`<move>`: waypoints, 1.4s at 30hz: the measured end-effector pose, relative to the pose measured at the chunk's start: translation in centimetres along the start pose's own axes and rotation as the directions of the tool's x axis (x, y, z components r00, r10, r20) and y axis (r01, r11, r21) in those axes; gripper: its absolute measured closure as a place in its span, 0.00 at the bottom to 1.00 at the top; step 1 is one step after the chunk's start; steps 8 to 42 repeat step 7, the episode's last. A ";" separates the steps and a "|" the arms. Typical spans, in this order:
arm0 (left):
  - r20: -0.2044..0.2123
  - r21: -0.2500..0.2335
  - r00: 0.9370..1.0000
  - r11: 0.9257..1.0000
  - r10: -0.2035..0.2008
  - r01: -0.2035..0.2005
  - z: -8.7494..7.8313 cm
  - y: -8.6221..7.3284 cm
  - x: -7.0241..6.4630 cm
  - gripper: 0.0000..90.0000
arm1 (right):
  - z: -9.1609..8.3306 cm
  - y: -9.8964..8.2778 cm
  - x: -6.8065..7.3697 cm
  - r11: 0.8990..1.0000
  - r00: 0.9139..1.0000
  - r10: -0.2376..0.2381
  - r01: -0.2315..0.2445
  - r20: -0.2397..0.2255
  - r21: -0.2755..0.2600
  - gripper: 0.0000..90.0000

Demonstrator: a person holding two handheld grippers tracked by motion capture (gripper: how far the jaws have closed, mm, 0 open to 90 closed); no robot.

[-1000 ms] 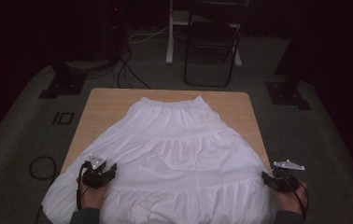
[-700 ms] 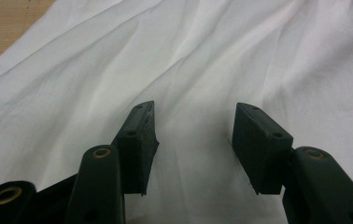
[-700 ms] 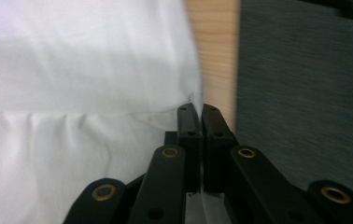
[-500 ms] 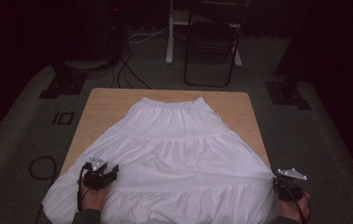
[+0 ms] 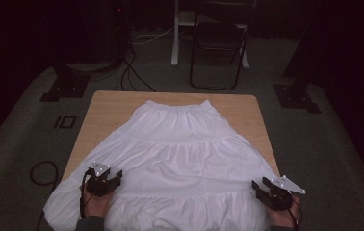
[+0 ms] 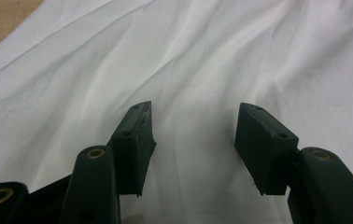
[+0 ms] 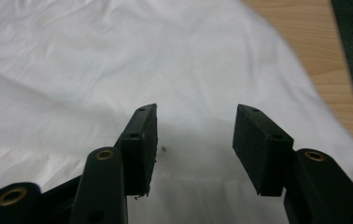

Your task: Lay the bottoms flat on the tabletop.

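On grey carpet (image 5: 21, 144), before a folding chair (image 5: 218, 43) at 12 o'clock, the wooden table (image 5: 108, 108) bears a spread white skirt (image 5: 180, 159). Right gripper (image 5: 265, 188), formerly on the hem, has shifted to 4 o'clock, its jaws just reopened, wide and empty; left gripper (image 5: 111, 179), 8 o'clock, likewise wide, unmoved.

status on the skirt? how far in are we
Early. Done: white skirt lies spread flat on the wooden table, waistband at the far end. In hand: nothing; left gripper and right gripper sit at the hem corners, both open, the right having just reopened. Left: no fold made yet.
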State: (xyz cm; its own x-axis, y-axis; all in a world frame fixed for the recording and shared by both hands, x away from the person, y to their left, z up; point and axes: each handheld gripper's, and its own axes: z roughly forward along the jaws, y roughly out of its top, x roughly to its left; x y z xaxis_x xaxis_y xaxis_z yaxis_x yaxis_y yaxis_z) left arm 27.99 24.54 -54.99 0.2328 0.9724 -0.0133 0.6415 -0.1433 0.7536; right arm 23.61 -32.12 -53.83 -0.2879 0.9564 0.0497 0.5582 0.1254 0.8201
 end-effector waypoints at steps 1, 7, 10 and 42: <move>0.000 0.001 1.000 1.000 0.002 -0.002 0.0 0.0 0.0 0.52 | 0.0 0.0 0.1 1.000 1.000 -0.010 0.010 -0.005 0.002 0.55; 0.000 0.000 1.000 1.000 -0.001 0.001 0.0 0.0 0.0 0.52 | 0.1 -0.2 0.5 0.999 0.999 -0.043 0.043 -0.030 -0.007 0.54; 0.000 0.000 1.000 1.000 -0.001 0.001 0.0 0.0 0.0 0.52 | 0.1 -0.2 0.5 0.999 0.999 -0.043 0.043 -0.030 -0.007 0.54; 0.000 0.000 1.000 1.000 -0.001 0.001 0.0 0.0 0.0 0.52 | 0.1 -0.2 0.5 0.999 0.999 -0.043 0.043 -0.030 -0.007 0.54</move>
